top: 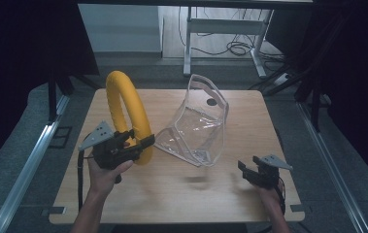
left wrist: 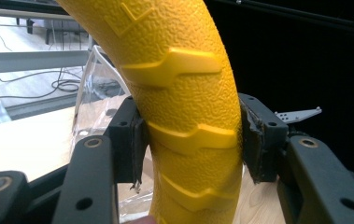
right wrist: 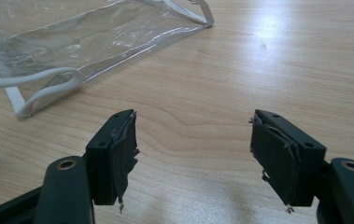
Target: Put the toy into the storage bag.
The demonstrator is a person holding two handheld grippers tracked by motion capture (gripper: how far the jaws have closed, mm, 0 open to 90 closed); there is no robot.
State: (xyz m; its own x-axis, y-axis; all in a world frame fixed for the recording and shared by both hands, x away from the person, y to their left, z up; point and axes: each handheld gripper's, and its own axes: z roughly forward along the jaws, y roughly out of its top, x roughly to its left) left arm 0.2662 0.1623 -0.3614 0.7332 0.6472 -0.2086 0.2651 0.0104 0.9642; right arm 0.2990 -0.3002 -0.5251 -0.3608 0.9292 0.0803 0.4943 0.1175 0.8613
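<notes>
Between the left gripper jaws: yellow ring, clamped on its lower arc, pads pressed against both sides of the textured tube. Ring stands upright on edge, rising above and behind the gripper toward the far left part of the wooden table. Left gripper view confirms it: ring fills the gap, jaws tight on either flank, raised chevron ribs visible on the surface.

Just right of that gripper, near the ring's lower end: clear plastic bag, mouth up, one wall standing, base flat on the table. Whether ring and bag touch, can't tell from the high view.

Right gripper sits low at the near right of the table, well apart from the bag, jaws spread wide, nothing between them. Ahead and left of its jaws in the right gripper view: bag lying on the wood, white-trimmed edge nearest the left pad, not touching.
</notes>
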